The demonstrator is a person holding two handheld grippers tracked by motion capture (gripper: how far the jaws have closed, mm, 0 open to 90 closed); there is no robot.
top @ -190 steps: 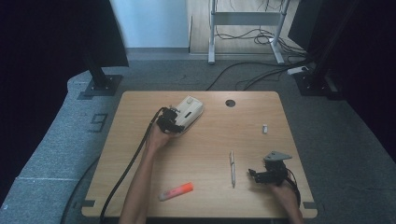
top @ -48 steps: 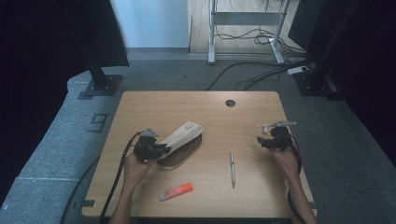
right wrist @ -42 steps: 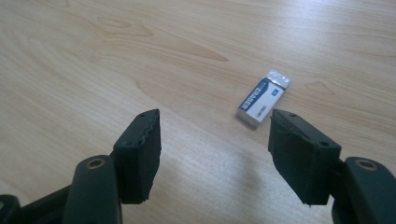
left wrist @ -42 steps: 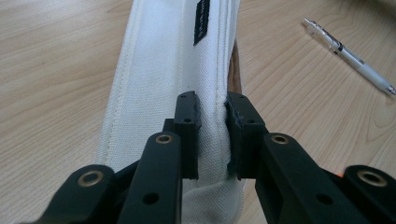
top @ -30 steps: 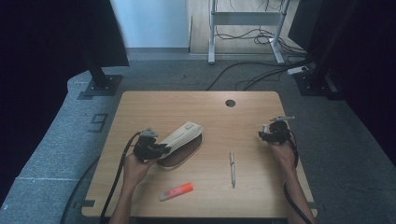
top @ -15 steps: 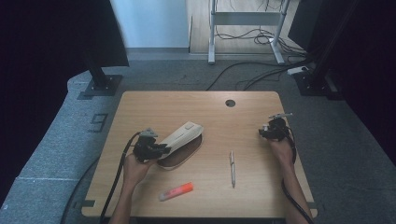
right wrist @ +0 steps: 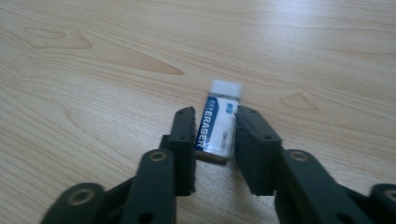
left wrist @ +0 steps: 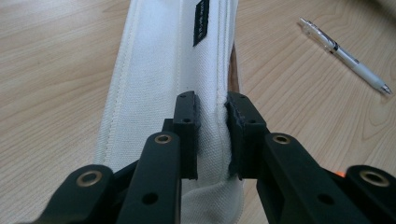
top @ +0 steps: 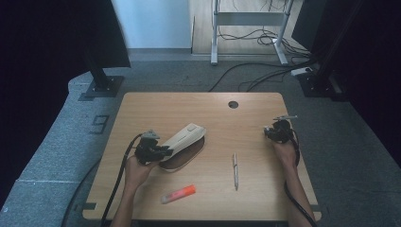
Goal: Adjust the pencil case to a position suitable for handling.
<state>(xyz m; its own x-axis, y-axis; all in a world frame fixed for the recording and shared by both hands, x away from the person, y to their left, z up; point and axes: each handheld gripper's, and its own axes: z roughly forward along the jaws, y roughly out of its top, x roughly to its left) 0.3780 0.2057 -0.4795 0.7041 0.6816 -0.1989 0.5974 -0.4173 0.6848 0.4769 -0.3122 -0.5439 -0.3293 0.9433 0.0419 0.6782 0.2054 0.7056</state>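
Wooden surface point(top: 265, 198) is the biggest thing going on, light grain, with a round hole point(top: 233, 104) near the far edge. Next down in size is the white canvas pencil case point(top: 183, 139), sitting left of the middle, one end propped up and a brown inside showing under it. In the left gripper view the case point(left wrist: 159, 79) runs away from the camera, with a small black label point(left wrist: 201, 22) near its far end.

Left gripper point(top: 158, 152) sits at the near end of the case, and its jaws are clamped tight on a fold of the fabric, you can see the cloth pinched between the pads point(left wrist: 212, 135).

Right gripper point(top: 273, 132) is well apart from all that, over by the right edge of the surface. Its jaws have just been closing, and the eraser point(right wrist: 220, 122) stands between them, both pads right up against its blue and white sleeve.

Smaller stuff: a pen point(top: 235, 170) lies between the two hands, pointing front to back, and an orange marker point(top: 178, 194) lies near the front edge, just beside the left forearm point(top: 127, 189).
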